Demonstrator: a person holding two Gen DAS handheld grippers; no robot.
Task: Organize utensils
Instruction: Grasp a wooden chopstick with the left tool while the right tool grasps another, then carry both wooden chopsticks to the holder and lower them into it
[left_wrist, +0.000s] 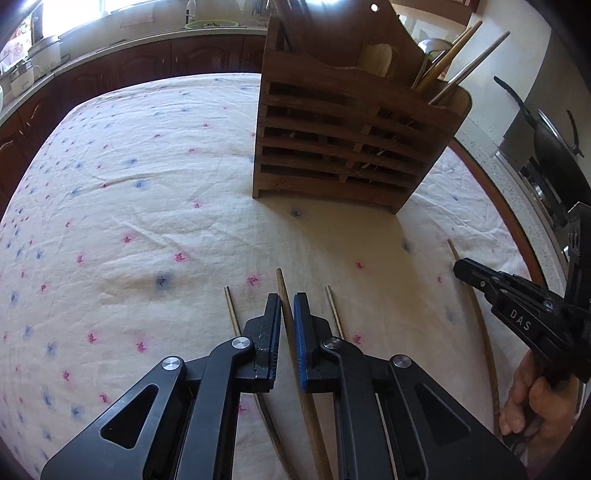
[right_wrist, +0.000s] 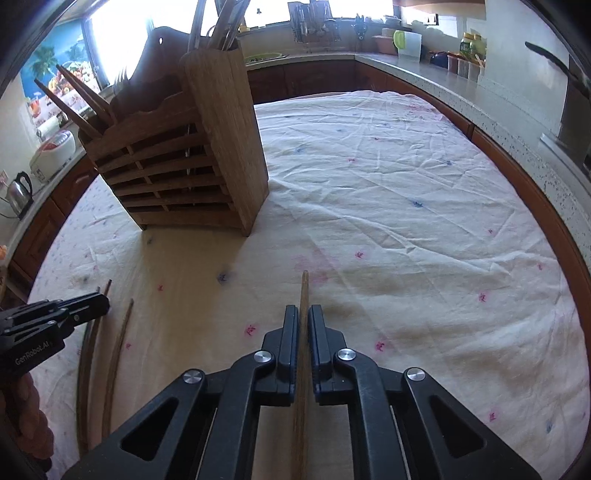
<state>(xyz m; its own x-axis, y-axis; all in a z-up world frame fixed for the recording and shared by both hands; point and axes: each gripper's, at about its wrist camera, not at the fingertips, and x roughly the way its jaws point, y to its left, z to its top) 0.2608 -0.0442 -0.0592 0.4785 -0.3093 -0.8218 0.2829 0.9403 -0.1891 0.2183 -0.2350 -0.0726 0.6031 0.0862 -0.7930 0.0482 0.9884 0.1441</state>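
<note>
Two black grippers, one thin brown wooden chopstick each: my left gripper (left_wrist: 287, 325) pinches one (left_wrist: 283, 295), my right gripper (right_wrist: 303, 332) another (right_wrist: 304, 291). Both still touch the flowered cloth (right_wrist: 388, 192). Next, probably lift into the slatted wooden holder (right_wrist: 177, 162).

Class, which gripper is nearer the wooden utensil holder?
Hard to call. The left gripper and right gripper both sit well short of the wooden utensil holder, each astride a chopstick.
</note>
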